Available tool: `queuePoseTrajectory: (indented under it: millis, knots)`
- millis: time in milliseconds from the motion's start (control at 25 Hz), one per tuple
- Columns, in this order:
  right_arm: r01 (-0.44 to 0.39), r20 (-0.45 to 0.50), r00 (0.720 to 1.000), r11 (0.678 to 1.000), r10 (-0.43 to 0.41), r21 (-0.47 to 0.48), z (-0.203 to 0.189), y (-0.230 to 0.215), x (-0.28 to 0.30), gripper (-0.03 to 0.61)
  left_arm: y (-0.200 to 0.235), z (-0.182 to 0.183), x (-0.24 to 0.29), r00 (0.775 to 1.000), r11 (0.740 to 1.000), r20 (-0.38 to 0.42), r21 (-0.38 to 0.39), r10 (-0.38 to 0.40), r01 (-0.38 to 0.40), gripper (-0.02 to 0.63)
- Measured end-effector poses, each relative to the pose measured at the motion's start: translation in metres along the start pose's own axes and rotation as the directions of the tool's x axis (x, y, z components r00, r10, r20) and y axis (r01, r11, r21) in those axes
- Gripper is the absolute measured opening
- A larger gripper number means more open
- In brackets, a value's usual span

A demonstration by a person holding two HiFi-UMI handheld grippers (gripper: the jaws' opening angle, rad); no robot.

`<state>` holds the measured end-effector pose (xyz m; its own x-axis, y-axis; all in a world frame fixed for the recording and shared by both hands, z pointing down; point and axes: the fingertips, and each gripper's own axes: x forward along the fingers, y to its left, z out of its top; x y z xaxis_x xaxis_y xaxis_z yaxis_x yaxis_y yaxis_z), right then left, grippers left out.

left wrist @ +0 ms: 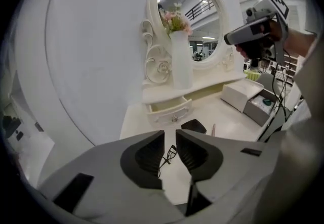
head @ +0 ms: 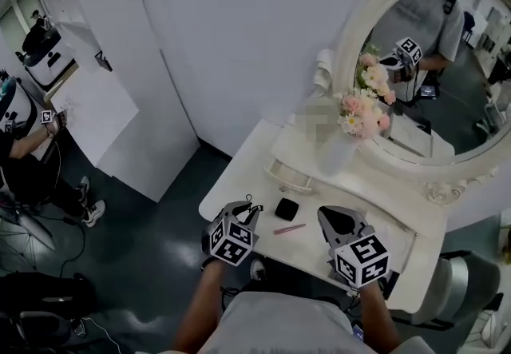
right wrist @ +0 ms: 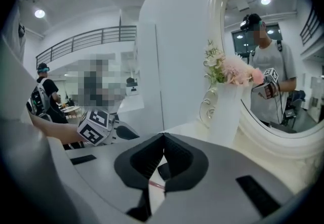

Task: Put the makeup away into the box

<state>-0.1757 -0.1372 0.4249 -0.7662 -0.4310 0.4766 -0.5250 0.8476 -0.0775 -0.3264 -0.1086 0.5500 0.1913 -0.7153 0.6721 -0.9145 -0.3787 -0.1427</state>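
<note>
The white dressing table stands against a white wall, with an oval mirror at its far side. A white vase with pink flowers stands before the mirror. A small drawer under the vase is pulled open.

The makeup lies on the near part of the table, between the two grippers. There is a black compact, and just near of it a pink pencil. In the left gripper view, a box with its lid open stands at the right end of the table, well apart from these things.

The left gripper is at the left near edge of the table and points down to it. Its fingers stand a little apart and press on nothing. In the gap between them a thin black tool shows, lying on the table.

The right gripper hangs over the right near part of the table. Its fingertips are together and it holds nothing
</note>
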Motion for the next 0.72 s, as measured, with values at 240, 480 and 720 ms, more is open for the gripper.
queuePoseTrajectory:
  millis: [240,480,720]
  knots:
    - [0.077,-0.049,0.996,0.996,-0.074,0.049,-0.009,-0.010,0.013,0.002,0.003,-0.030,0.043,0.985,0.988,-0.128,0.079,-0.119,0.130,0.104]
    - [0.135,-0.087,0.988,0.988,-0.128,0.081,-0.018,-0.016,0.022,0.002,0.001,-0.048,0.071,0.958,0.968,-0.200,0.102,-0.207,0.230,0.106]
    - [0.181,-0.113,0.979,0.977,-0.169,0.112,-0.028,-0.018,0.021,0.002,0.000,-0.058,0.087,0.939,0.953,-0.243,0.120,-0.243,0.278,0.110]
